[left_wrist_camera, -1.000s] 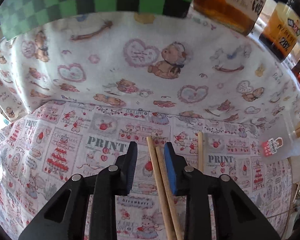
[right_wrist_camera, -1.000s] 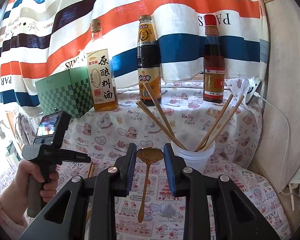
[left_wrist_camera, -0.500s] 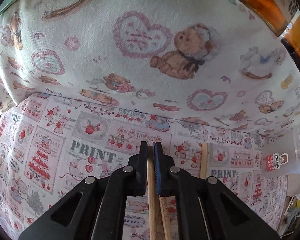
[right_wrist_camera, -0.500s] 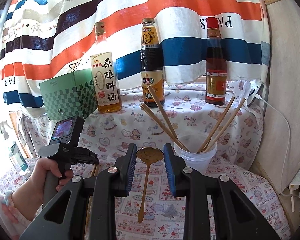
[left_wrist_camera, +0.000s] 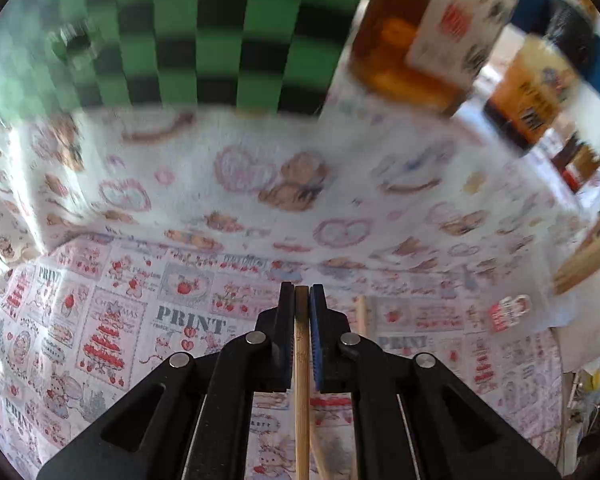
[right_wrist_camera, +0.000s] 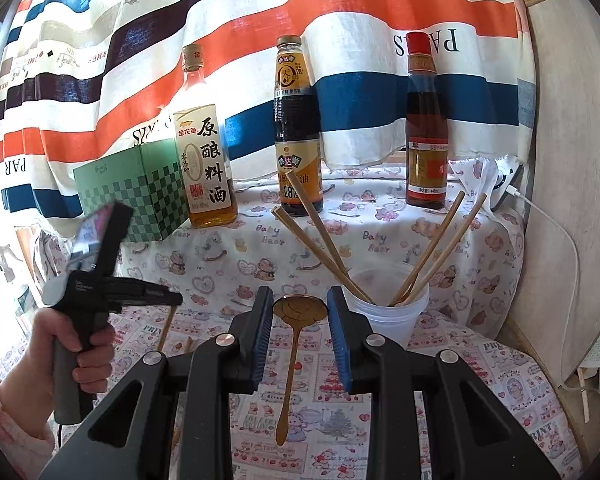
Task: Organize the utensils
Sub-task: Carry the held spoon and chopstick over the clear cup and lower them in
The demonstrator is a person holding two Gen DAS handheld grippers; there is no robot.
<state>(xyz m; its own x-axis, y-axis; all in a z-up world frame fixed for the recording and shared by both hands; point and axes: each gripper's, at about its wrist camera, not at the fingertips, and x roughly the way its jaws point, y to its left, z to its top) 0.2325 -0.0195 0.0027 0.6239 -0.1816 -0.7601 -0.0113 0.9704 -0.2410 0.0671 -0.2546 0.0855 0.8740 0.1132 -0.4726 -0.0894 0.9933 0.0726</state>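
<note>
My left gripper (left_wrist_camera: 301, 294) is shut on a wooden chopstick (left_wrist_camera: 301, 380) and holds it above the printed cloth. A second chopstick (left_wrist_camera: 319, 456) lies under it and a third chopstick (left_wrist_camera: 362, 316) lies just to the right. In the right wrist view the left gripper (right_wrist_camera: 172, 300) shows at the left with the chopstick (right_wrist_camera: 166, 326) hanging from it. My right gripper (right_wrist_camera: 299, 300) is open and empty above a gold spoon (right_wrist_camera: 294, 344) on the cloth. A white plastic cup (right_wrist_camera: 386, 312) behind it holds several chopsticks (right_wrist_camera: 320, 240).
A green checkered box (right_wrist_camera: 136, 192) and three sauce bottles (right_wrist_camera: 204, 152) stand on the raised shelf at the back. A striped curtain hangs behind. A white cable (right_wrist_camera: 560, 232) runs down the right wall. The box (left_wrist_camera: 204, 32) fills the top of the left wrist view.
My left gripper closed on one chopstick and has lifted it off the cloth, tilting up toward the box. My right gripper has stayed open over the spoon.
</note>
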